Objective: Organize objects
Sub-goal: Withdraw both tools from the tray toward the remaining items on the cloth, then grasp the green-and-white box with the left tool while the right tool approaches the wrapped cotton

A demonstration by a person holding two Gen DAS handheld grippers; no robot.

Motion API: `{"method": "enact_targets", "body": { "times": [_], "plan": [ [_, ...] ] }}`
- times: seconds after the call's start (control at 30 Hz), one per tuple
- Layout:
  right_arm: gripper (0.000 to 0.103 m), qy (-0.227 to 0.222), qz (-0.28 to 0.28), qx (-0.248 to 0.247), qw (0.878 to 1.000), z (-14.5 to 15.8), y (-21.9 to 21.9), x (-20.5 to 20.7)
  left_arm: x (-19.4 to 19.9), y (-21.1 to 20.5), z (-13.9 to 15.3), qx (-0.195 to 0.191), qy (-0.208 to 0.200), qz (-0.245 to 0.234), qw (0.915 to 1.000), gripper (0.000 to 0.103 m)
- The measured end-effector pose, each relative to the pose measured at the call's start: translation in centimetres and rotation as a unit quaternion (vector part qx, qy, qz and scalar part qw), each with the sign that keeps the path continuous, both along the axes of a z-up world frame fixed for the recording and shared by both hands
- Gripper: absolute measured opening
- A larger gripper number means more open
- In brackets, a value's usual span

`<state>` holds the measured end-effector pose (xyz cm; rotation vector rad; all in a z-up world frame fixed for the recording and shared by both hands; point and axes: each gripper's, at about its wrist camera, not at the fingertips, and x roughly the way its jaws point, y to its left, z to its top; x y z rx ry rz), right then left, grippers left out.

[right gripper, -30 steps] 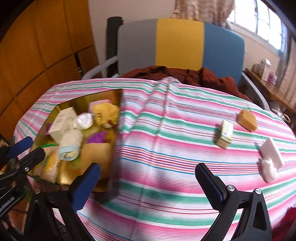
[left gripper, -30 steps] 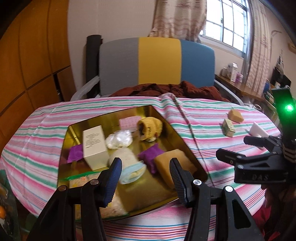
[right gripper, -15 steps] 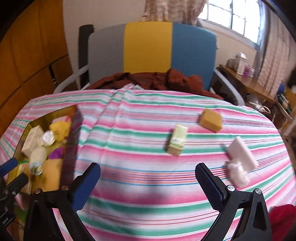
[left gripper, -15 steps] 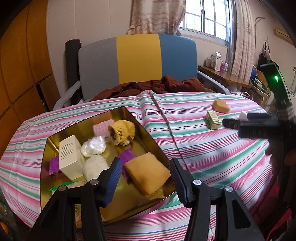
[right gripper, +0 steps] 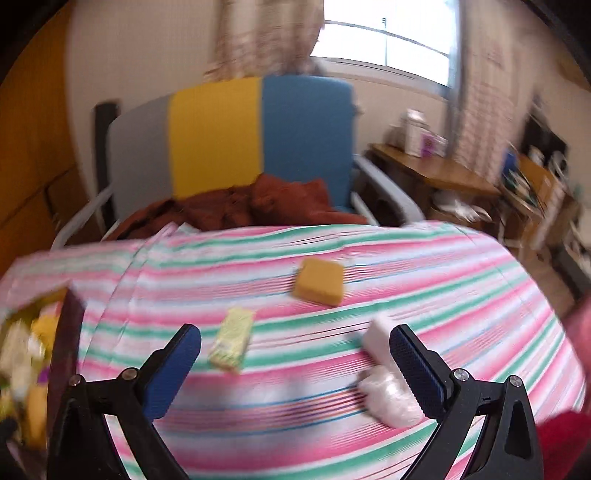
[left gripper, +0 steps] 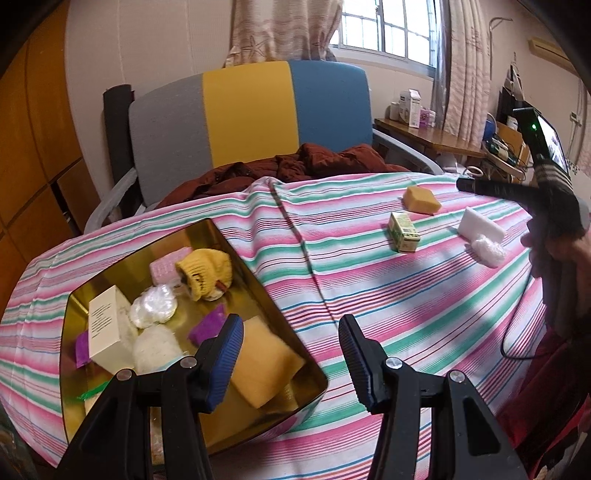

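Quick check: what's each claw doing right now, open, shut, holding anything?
Left claw: open, holding nothing, above the gold tray's near corner.
Right claw: open, empty, above the striped tablecloth.

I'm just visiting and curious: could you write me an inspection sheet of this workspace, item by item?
Surface: striped tablecloth covers the table.
Job's things: gold tray holds several items; orange sponge, green carton, white block and white wad lie loose on the cloth.
Clutter: brown cloth on the chair.
Grippers: left gripper and right gripper open, empty.
Cables: black cable at the right edge.
Surroundings: window, curtains, side desk.
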<state>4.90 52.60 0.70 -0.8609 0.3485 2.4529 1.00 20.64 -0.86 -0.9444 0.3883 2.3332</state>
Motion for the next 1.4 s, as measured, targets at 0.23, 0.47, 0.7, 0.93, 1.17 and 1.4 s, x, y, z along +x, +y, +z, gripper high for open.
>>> {"method": "enact_targets", "body": {
  "times": [0.23,0.47,0.7,0.93,1.17,1.4],
  "plan": [
    [0.103,0.008,-0.06,-0.076,0.995,-0.7,3.5,1.4,-0.2,2.7,-0.6,-0.008,-0.011,-0.021,0.9997,0.054],
    [0.103,0.009,-0.094,-0.092,0.991,-1.0,4.9,2.2,-0.4,6.1,-1.1,-0.009,-0.028,-0.05,0.9983,0.054],
    [0.103,0.056,-0.18,-0.157,0.969,-1.5,8.7,5.6,-1.4,9.8,-2.1,-0.006,-0.058,-0.069,0.9959,0.054],
    [0.103,0.077,-0.216,-0.233,0.945,-3.0,11.2,7.4,-2.0,13.8,-3.2,-0.008,-0.07,-0.087,0.9937,0.054],
    [0.103,0.093,-0.219,-0.269,0.933,-3.5,11.7,7.8,-3.1,17.0,-3.7,0.006,-0.084,-0.103,0.9911,0.054],
    [0.103,0.089,-0.2,-0.271,0.937,-3.7,11.2,7.0,-5.6,21.1,-4.3,0.005,-0.088,-0.111,0.9899,0.055]
  ]
}}
